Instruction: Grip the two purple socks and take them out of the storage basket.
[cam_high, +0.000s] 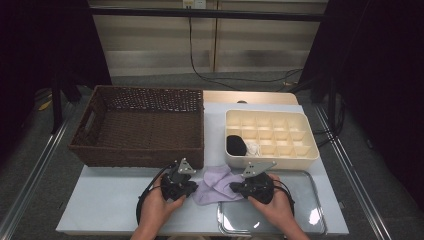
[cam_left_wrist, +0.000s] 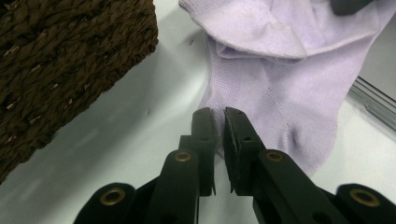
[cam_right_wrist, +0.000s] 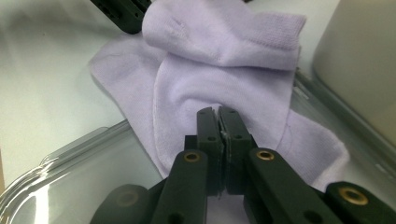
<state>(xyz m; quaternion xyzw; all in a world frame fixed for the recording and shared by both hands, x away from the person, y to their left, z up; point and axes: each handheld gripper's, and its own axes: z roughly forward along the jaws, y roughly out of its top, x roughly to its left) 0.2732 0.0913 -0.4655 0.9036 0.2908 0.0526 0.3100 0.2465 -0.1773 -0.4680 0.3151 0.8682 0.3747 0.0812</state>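
With both grippers' fingers pinched narrow on the lilac socks lying on the surface between basket and tray, left gripper and right gripper should probably lift together, keeping fabric taut.

1. Both forearms came in from the bottom of the high view, hands side by side, near each other.
2. The left gripper pointed right, jaws nearly together.
3. The right gripper pointed left, jaws pressed together.
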